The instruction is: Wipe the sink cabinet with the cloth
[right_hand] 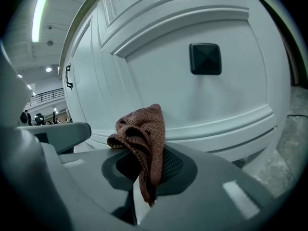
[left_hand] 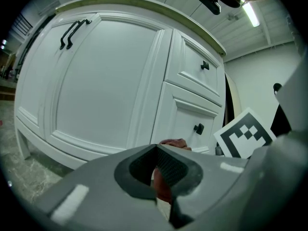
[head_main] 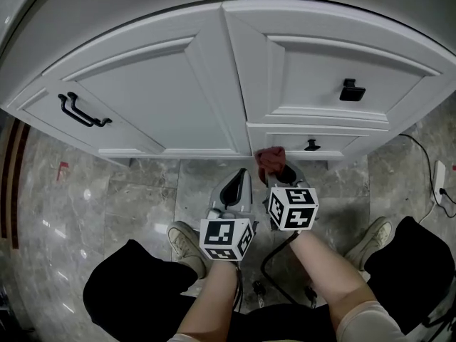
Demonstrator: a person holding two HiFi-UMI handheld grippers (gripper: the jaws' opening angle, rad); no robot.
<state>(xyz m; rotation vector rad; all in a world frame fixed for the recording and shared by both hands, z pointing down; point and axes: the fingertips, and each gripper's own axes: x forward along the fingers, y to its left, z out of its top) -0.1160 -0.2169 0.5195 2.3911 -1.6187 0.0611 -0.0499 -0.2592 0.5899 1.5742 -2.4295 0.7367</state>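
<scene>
Middle of the frame: the right claw (head_main: 279, 175) pinches a bunched reddish-brown cloth (head_main: 270, 158), held just in front of the white sink cabinet (head_main: 164, 98) at the left end of its lower right drawer (head_main: 349, 142). Just beside it on the left, the left claw (head_main: 237, 185) is pressed together with nothing in it, above the marble floor (head_main: 128, 198).

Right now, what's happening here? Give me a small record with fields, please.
Cabinet: white panelled sink cabinet, doors and drawers closed, black handles
Cloth: reddish-brown knitted cloth, bunched, near the lower drawer; contact unclear
Right gripper: shut on the cloth
Left gripper: shut, empty, beside the right
Floor: grey marble tiles
</scene>
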